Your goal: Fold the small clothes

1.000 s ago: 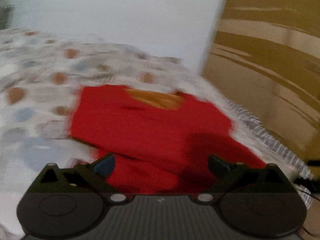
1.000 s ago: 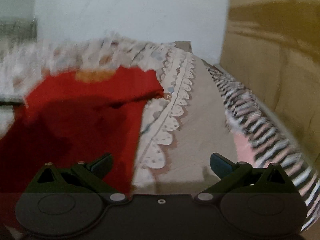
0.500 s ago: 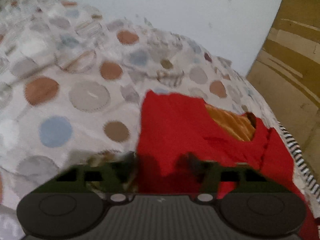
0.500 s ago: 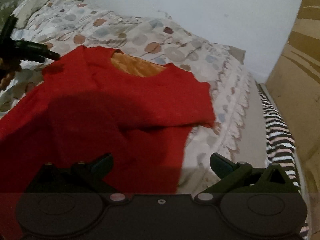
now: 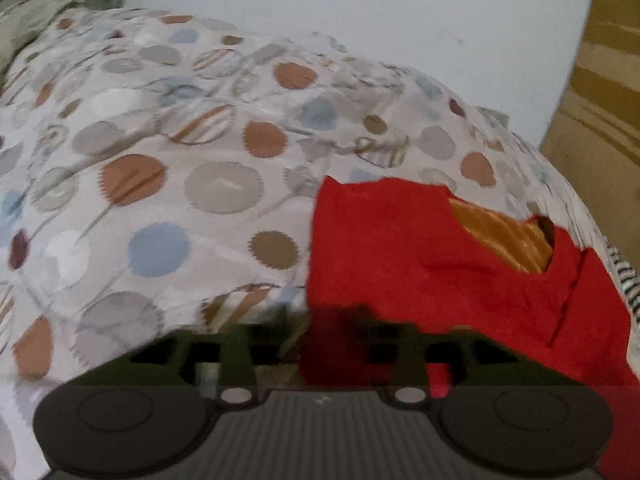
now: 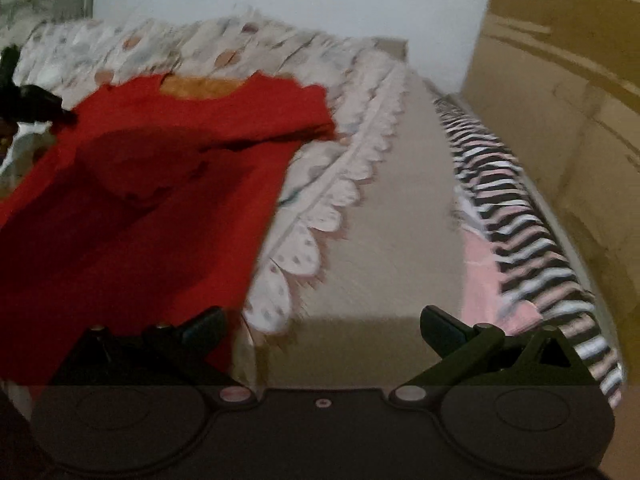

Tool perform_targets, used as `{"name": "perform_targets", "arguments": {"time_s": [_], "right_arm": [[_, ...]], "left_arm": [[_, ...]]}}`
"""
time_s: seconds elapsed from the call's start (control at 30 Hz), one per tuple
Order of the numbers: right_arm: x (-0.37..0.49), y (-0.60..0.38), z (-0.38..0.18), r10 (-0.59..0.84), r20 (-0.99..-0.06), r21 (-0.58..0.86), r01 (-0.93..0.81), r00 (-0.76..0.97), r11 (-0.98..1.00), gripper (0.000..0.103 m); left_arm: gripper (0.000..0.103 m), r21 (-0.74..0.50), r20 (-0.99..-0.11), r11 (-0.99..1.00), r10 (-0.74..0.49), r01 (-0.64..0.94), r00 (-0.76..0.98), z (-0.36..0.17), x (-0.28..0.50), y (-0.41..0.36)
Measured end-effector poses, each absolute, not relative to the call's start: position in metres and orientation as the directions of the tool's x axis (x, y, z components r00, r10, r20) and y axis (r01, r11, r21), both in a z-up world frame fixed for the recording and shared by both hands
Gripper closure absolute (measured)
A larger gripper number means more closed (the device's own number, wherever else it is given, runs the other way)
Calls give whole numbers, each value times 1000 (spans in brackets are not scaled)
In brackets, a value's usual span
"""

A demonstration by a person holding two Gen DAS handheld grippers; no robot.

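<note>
Folding barely begun: the red shirt [image 6: 152,184] lies mostly spread on the bed [image 5: 168,168]. Left claw [image 5: 320,344], blurred, seems clenched on its nine-o'clock edge; right claw [image 6: 320,322] released.

A small red top [image 5: 460,280] lies spread flat on my bed, its neck opening pointing away from me. Through the neckline an orange-gold lining [image 5: 500,232] shows. In my left view the top fills the lower right, its left edge running straight toward me. In my right view the same top [image 6: 160,184] covers the left side, with one short sleeve [image 6: 296,120] sticking out to the right near the bed's edge. The cloth is slightly rumpled, with soft creases across the chest.
</note>
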State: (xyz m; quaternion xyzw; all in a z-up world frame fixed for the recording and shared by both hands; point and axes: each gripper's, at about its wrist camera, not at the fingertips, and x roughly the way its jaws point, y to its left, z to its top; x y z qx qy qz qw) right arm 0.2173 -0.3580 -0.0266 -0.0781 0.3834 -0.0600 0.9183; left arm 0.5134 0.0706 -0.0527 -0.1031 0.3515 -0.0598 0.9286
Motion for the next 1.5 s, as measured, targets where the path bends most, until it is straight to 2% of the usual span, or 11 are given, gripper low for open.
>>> {"name": "perform_targets", "arguments": {"time_s": [0.07,0.27,0.63,0.73,0.83,0.9,0.97,1.0,1.07,1.17,1.5], "right_arm": [[197,-361,-25,-174,-673,-201,49,718,978,1],[163,-363,-34,-239,-684,-344,-17,689,939,1],[165,-342,-37,82,-613,-31,-128,786,991,1],[184,-331,-45,144,-616,17,-170,774,985,3],[201,-329,-50,171,-614,85,-151,771,985,22],[209,-333,-54,186,-617,146,-121,765,982,38],[214,-339,-59,184,-621,185,-86,762,979,51],[215,-342,-60,191,-621,212,-71,760,975,54],[217,-346,-61,198,-625,241,-55,755,969,78],[206,-353,-51,184,-624,234,-43,760,971,99],[192,-367,-52,142,-640,206,-9,755,978,100]], "left_arm": [[13,-233,-604,972,-153,10,782,-46,495,77],[2,-171,-574,985,-91,-10,814,-30,428,92],[1,-257,-617,949,-308,184,724,-57,302,94],[13,-288,-628,929,-367,233,687,-62,294,89],[40,-291,-679,931,-364,221,638,-65,295,84],[79,-305,-715,929,-369,210,594,-68,299,82],[94,-314,-731,930,-366,192,576,-71,301,82],[97,-305,-729,938,-340,163,593,-70,299,83],[98,-282,-720,951,-297,126,627,-62,293,83],[99,-284,-659,952,-283,118,697,-44,274,88],[98,-314,-707,949,-244,15,664,-72,288,102]]}}
